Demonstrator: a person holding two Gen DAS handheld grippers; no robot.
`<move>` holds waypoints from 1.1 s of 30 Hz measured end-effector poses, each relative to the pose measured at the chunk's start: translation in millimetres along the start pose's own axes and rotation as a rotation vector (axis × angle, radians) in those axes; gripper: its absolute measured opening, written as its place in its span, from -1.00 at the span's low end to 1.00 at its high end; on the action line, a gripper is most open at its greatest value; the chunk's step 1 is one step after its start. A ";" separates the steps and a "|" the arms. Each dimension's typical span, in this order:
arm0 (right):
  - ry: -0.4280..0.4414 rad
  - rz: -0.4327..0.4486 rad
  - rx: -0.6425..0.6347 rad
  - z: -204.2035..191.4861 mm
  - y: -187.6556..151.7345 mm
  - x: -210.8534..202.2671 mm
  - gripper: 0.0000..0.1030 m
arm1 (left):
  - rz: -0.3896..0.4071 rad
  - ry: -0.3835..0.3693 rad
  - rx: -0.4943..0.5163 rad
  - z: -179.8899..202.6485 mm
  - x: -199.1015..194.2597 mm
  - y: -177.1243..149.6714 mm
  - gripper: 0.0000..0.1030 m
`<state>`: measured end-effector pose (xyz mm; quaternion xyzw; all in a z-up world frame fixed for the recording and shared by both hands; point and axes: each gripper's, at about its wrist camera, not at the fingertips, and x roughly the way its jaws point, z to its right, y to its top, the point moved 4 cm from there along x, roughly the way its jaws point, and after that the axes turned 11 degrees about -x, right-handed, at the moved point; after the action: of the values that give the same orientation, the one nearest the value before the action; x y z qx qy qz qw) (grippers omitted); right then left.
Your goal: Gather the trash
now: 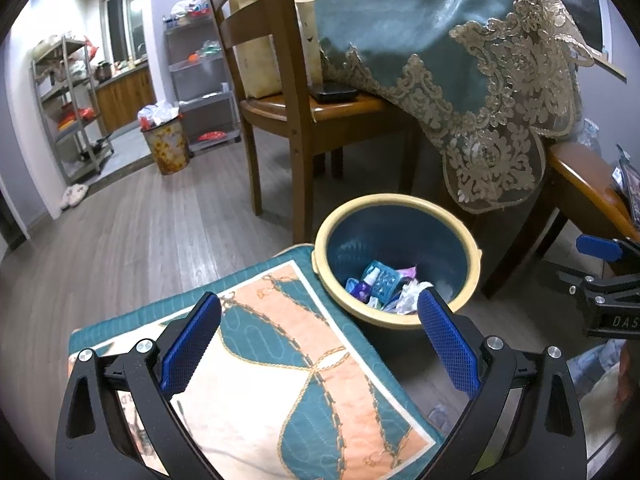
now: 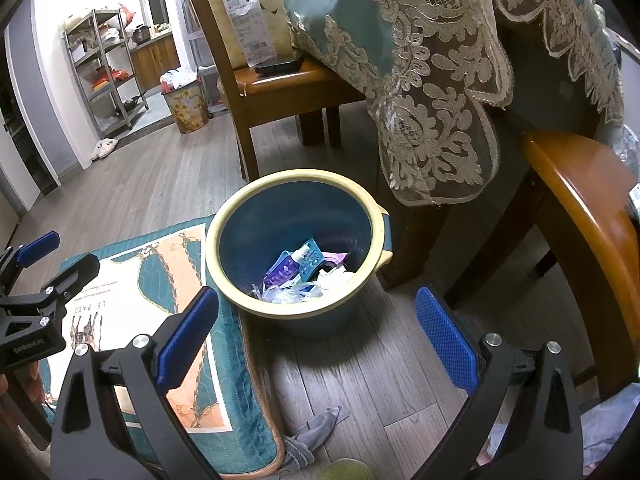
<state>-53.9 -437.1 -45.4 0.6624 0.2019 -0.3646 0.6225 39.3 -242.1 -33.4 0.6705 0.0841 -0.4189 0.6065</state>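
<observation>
The left gripper (image 1: 320, 340) hangs over the patterned cushion (image 1: 280, 380), jaws wide and empty. The right gripper (image 2: 316, 332) is likewise spread, holding nothing, above the floor (image 2: 360, 380). Beyond both, the blue bin (image 2: 298, 184) beside the cushion holds trash (image 2: 304, 276); a chair (image 1: 288, 112) stands behind.
</observation>
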 end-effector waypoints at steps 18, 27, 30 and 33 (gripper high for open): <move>-0.007 -0.009 -0.007 -1.1 -1.8 1.5 0.89 | -0.007 0.002 0.006 -1.2 1.9 -2.0 0.89; -0.007 -0.009 -0.007 -1.1 -1.7 1.4 0.89 | -0.010 0.010 0.002 -1.5 3.1 -1.7 0.89; -0.009 -0.012 -0.007 -1.4 -2.5 1.8 0.89 | -0.018 0.016 0.010 -2.2 5.0 -3.0 0.89; -0.011 -0.016 -0.007 -0.5 -3.5 3.7 0.89 | -0.024 0.024 0.030 -0.9 5.9 -4.6 0.89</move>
<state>-53.9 -436.8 -50.5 0.6565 0.2052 -0.3723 0.6231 40.6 -242.5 -40.8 0.6836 0.0930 -0.4193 0.5901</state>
